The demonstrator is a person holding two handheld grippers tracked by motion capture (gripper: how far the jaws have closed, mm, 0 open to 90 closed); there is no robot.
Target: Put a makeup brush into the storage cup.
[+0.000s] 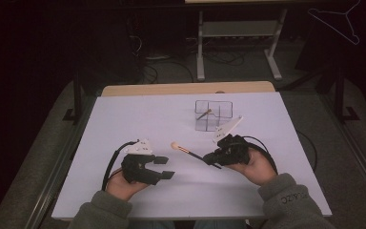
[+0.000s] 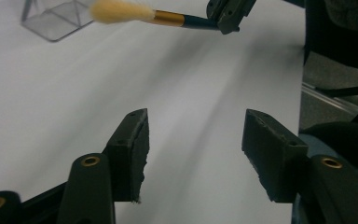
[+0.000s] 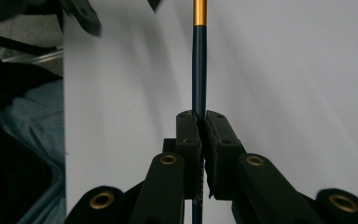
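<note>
Right hand-held gripper (image 3: 200, 126) clamps brush (image 3: 199, 70) handle; left hand-held gripper (image 2: 193, 140) wide open, empty.

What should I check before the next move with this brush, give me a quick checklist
1. Right tongs shut on the brush handle: ok.
2. Brush lifted off the table: cannot tell.
3. Left tongs open with nothing between the jaws: ok.
4. Left tongs apart from the brush: ok.
5. Clear organizer upright on the table, beyond the brush: ok.
6. Free compartment in the organizer; a stick-like item leans in one: cannot tell.
</note>
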